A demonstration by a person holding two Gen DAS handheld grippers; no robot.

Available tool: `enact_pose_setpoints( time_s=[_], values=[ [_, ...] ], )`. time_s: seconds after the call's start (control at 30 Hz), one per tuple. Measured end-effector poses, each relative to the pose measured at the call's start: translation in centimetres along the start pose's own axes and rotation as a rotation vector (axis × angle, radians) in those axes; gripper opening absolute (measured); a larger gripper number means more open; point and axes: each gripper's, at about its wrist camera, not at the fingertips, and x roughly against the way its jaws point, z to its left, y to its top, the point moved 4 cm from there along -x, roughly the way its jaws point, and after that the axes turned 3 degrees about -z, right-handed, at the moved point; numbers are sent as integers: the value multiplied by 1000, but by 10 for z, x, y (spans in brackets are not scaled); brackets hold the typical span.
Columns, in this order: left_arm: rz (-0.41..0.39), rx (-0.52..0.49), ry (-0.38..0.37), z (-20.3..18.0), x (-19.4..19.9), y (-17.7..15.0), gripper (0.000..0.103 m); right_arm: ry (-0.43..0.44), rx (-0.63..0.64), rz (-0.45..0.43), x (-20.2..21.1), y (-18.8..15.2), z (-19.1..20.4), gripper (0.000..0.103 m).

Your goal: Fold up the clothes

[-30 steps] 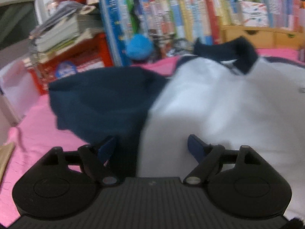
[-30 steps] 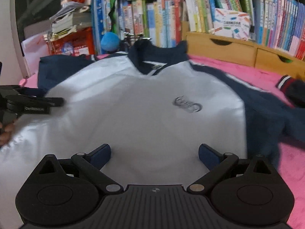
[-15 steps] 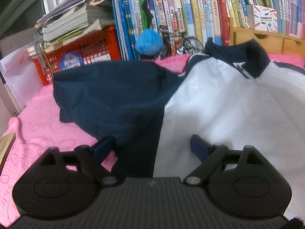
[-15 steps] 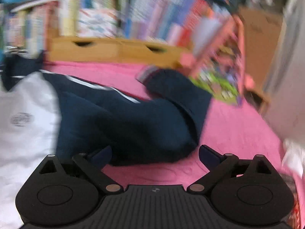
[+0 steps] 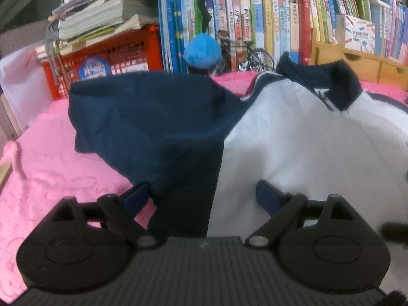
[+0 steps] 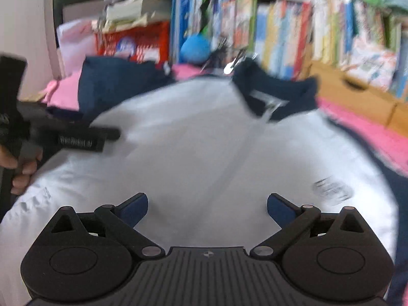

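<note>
A white jacket (image 6: 216, 153) with navy collar (image 6: 275, 94) and navy sleeves lies flat, front up, on a pink bedspread (image 5: 51, 168). In the left wrist view its navy left sleeve (image 5: 153, 127) lies folded beside the white body (image 5: 306, 153). My left gripper (image 5: 202, 193) is open, with the seam between sleeve and body lying between its fingers. My right gripper (image 6: 207, 207) is open and empty over the lower middle of the white front. The left gripper's body also shows at the left of the right wrist view (image 6: 76, 140), over the jacket's left side.
Bookshelves (image 5: 267, 25) full of books stand behind the bed. A red crate (image 5: 107, 61) with stacked papers sits at the back left, a blue plush ball (image 5: 202, 53) and a small bicycle model (image 5: 247, 53) beside it. Wooden drawers (image 5: 369, 63) are at the back right.
My right gripper swung out to the jacket's right sleeve and has come back over the white front. My left gripper has edged closer to the sleeve seam.
</note>
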Motion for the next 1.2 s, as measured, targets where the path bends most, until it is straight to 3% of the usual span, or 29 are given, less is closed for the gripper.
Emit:
enact_pose_setpoints(
  time_s=[0.07,0.13,0.27,0.37,0.43,0.5,0.57,0.6,0.63,0.7,0.83,0.87,0.9,0.97,1.03,1.07,1.13,1.2],
  values=[
    [6,51,-14,8,-1,0,93,6,-23,-27,-6,-2,-1,103],
    [-43,136,42,25,2,5,83,10,-36,-43,-9,-3,-1,103],
    [-189,370,389,92,0,33,78,8,-34,-46,-8,-6,1,103],
    [-167,554,219,124,-15,47,81,8,-33,-47,-7,-8,-3,103],
    [-189,566,92,124,-23,55,102,9,-34,-46,-6,-7,-5,103],
    [-180,512,47,116,-35,58,103,10,-36,-46,-6,-7,-5,103],
    [-135,441,49,107,-54,60,102,11,-36,-46,-7,-7,-5,103],
    [-115,411,74,105,-63,60,87,12,-37,-46,-7,-7,-5,103],
    [-94,381,99,102,-73,61,59,12,-38,-46,-7,-7,-5,103],
    [-50,378,124,110,-83,65,38,14,-40,-45,-7,-8,-5,103],
    [-70,454,162,140,-73,83,29,15,-41,-45,-7,-8,-5,103],
    [-124,437,254,150,-65,86,23,15,-41,-45,-7,-8,-5,103],
    [-178,419,345,159,-56,89,8,16,-41,-45,-7,-8,-5,103],
    [-286,380,527,177,-37,96,8,17,-41,-45,-7,-8,-6,103],
    [-252,380,525,197,-37,91,9,17,-40,-45,-7,-8,-6,103],
    [-222,405,455,205,-39,86,11,17,-40,-45,-7,-8,-6,103],
    [-202,433,337,209,-42,75,30,17,-40,-45,-7,-8,-6,103],
    [-215,407,331,202,-42,69,46,17,-40,-45,-7,-8,-6,103]
  ],
)
